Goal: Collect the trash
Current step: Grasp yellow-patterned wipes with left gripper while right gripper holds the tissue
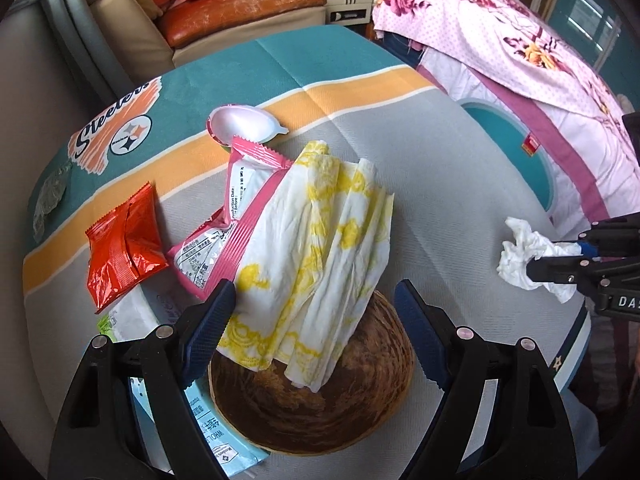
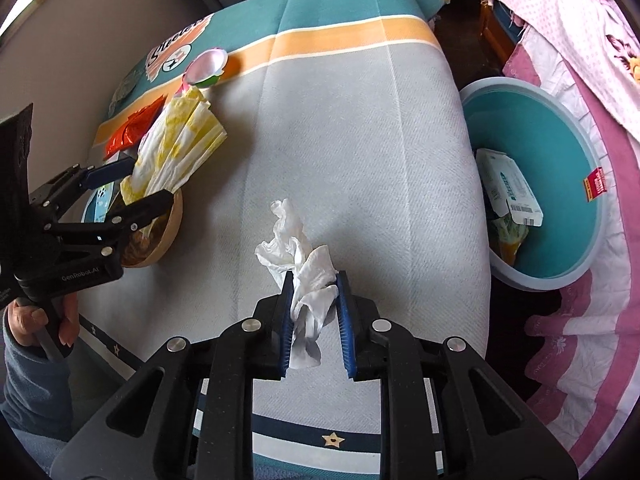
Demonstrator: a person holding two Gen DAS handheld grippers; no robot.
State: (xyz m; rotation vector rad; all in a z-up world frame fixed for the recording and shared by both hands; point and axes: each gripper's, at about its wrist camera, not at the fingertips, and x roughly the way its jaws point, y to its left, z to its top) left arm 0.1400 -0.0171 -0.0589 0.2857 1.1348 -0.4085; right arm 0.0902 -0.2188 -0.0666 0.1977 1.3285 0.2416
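1. I am holding the left gripper (image 1: 314,334) with its jaws standing wide, pointing down over the brown bowl (image 1: 312,412) and the yellow-printed napkin (image 1: 316,236) that is leaning out of it; the pads are not pressing on anything.
2. Left of the napkin, an orange wrapper (image 1: 122,254), a pink wrapper (image 1: 224,236) and a small white cup (image 1: 240,122) are lying on the table cover (image 1: 420,168), uncollected.
3. I am gripping a crumpled white tissue (image 2: 298,258) in the right gripper (image 2: 314,318), jaws narrow and pinching it above the cover.
4. At the right, beside the table, the teal bin (image 2: 560,128) is sitting with some packaging already inside.
5. I judge this as the carry step: next I should be swinging the tissue right over the bin's rim before opening, then closing the left jaws on the napkin.
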